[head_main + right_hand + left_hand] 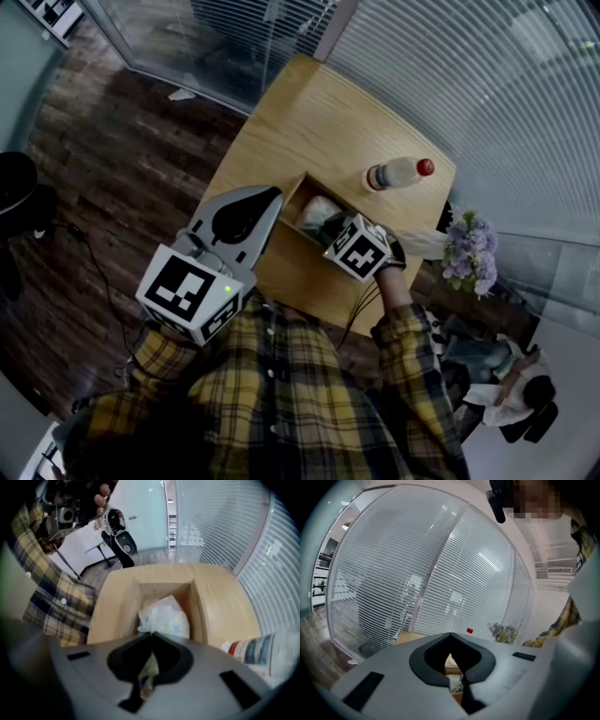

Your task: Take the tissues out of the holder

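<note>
An open wooden holder (292,201) stands on the table, and a white plastic-wrapped tissue pack (317,215) lies inside it. My right gripper (330,232) reaches into the holder from the near side. In the right gripper view, the right gripper (151,635) is shut on a pinch of the tissue pack (165,616) wrapper, with the pack still between the holder (116,607) walls. My left gripper (271,194) hovers just left of the holder. In its own view, the left gripper (450,634) is shut with nothing held.
A clear bottle (397,173) with a red cap lies on the table just beyond the holder; the bottle (265,651) also shows at the right gripper's side. Purple flowers (469,253) stand off the table's right edge. Window blinds run behind the table.
</note>
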`<state>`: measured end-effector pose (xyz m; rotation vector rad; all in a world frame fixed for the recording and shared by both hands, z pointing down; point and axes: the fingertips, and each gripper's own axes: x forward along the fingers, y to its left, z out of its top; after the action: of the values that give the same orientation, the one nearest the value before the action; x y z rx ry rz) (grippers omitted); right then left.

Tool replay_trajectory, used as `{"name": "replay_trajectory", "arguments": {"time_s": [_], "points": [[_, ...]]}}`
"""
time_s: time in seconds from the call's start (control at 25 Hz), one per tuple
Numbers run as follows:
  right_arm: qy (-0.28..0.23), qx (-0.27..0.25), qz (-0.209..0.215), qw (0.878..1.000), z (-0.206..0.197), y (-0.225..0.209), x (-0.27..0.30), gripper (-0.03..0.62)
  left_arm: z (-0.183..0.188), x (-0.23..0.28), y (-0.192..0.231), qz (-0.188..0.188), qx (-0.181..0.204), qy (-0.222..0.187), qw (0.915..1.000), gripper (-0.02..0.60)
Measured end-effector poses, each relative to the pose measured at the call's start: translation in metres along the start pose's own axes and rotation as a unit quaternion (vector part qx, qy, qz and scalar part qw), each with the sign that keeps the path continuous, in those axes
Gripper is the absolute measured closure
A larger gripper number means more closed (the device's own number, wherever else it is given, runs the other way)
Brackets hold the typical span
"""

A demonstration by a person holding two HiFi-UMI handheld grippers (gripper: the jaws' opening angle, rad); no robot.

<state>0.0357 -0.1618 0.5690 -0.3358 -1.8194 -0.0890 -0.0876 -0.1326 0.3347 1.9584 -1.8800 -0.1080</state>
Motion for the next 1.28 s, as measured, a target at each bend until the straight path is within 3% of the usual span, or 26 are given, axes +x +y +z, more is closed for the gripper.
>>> {"name": "replay_trajectory", "arguments": {"time_s": [0.4,0.64,0.96,1.28], "points": [[-0.067,0.01,-0.036,0.997,0.018,-0.001,-0.049,0.577,0.003,0.012,-0.014,-0.026,0.016,0.007,0.9995,0.573],[-0.152,0.044,-0.079,0.984,0.033,-0.003,-0.097,0.577,0.004,0.021,-0.024,-0.044,0.024,0.011,0.9987,0.573],[-0.262,0.093,-0.13,0.952,0.049,0.0,-0.164,0.577,0.007,0.03,-0.036,-0.068,0.033,0.022,0.9969,0.572],[-0.378,0.151,-0.163,0.899,0.044,-0.003,-0.225,0.577,0.004,0.048,-0.05,-0.09,0.039,0.035,0.9946,0.573]]}}
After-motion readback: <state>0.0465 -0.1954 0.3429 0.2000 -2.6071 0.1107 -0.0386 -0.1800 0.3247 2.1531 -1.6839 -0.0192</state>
